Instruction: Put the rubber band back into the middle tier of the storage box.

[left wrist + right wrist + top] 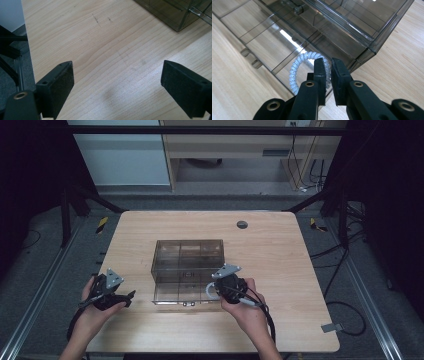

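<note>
White coiled hair tie [308, 68] is dangling from the clamping right gripper [327, 75] above the smoky organizer box's [187, 270] pulled-out drawer, not yet dropped; left gripper [117, 80] is waiting beside it, jaws apart.

The box [188, 270] sits on the bench [280, 255] about midway between the left and right edges, its open drawer [186, 292] jutting toward the near edge. The coiled ring [308, 71] hangs over the drawer's right end, pinched in the right gripper [327, 72] just before the box's near right corner. The left gripper [131, 296] hovers over bare bench left of the box, near the left edge. A round grommet [242, 224] lies behind the box, toward the far edge.
</note>
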Available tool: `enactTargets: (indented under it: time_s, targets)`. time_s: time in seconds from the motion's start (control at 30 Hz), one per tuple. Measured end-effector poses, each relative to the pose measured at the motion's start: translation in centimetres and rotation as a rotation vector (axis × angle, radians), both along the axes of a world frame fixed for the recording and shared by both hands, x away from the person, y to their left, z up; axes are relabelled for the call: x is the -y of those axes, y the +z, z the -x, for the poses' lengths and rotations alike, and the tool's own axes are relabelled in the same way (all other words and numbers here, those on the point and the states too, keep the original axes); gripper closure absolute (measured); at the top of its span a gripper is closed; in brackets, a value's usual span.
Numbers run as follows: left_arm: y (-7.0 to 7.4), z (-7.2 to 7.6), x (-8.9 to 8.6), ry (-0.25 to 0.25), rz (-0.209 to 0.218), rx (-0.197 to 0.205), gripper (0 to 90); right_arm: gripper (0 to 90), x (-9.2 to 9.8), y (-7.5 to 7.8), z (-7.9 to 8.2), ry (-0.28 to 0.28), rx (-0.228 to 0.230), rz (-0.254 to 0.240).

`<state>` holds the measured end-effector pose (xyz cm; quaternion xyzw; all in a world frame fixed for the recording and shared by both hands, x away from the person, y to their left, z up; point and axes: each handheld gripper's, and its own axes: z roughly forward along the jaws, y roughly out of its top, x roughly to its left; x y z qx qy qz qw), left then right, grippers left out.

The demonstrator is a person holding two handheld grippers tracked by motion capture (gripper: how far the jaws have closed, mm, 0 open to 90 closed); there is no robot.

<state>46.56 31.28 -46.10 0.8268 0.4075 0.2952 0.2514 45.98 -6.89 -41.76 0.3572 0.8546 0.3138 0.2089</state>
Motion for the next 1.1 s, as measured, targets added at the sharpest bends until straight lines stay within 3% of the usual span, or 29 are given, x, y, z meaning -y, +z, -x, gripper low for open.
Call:
enactTargets:
  time_s: [0.27, 0.33, 0.8, 1.1]
  targets:
    - [0.0, 0.0, 0.0, -0.001, 0.0, 0.0, 11.4, 82.6, -0.4, -1.0, -0.6, 0.001, -0.01, 0.007]
    - [0.0, 0.0, 0.0, -0.001, 0.002, 0.0, 11.4, 77.5, -0.5, -1.2, -0.7, 0.007, -0.01, -0.009]
    - [0.1, 0.0, 0.1, -0.005, 0.014, 0.008, 11.1, 88.0, -0.5, -0.3, 0.4, 0.025, 0.022, -0.015]
    - [0.1, 0.1, 0.1, -0.005, 0.017, 0.011, 11.0, 90.0, -0.5, -0.1, 0.6, 0.035, 0.026, -0.023]
